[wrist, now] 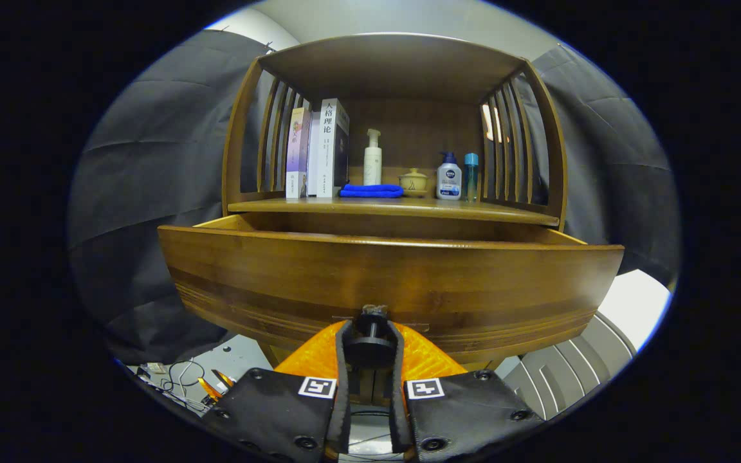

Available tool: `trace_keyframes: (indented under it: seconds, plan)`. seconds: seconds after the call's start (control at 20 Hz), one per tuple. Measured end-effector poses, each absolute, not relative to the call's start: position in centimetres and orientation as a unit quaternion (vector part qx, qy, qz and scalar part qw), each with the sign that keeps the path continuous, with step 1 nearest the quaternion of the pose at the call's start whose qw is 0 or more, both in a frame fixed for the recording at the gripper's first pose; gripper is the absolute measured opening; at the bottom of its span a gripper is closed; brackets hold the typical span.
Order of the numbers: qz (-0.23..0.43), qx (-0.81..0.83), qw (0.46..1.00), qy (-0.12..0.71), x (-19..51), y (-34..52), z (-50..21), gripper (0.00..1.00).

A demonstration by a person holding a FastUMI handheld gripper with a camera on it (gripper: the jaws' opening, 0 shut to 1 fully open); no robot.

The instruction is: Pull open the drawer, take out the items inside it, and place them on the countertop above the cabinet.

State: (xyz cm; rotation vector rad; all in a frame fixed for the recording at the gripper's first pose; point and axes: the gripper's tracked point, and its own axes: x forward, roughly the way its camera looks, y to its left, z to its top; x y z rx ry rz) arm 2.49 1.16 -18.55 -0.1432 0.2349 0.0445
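Note:
A wooden cabinet stands in front of me with its drawer pulled out toward me. My gripper is shut on the dark round drawer knob at the middle of the drawer front, one finger on each side of it. The drawer's inside is hidden behind its tall front panel. Above the drawer lies the countertop, a shelf bearing two upright books, a folded blue cloth, a white pump bottle, a small lidded pot, a white and blue bottle and a slim teal bottle.
Slatted wooden sides and a curved top enclose the shelf. Dark cloth hangs on both sides of the cabinet. Cables lie on the floor below left, and a white ribbed object sits below right.

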Motion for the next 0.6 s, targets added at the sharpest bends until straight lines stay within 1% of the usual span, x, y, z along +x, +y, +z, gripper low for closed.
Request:
trace_keyframes:
  seconds: [0.15,0.45,0.6]
  plan:
    - [0.020,-0.072,0.990,0.115,2.7,1.1,-18.7,0.26]
    - [0.022,-0.069,0.992,0.107,2.5,1.2,-18.5,0.40]
    - [0.018,-0.077,0.994,0.077,2.4,1.1,-16.9,0.48]
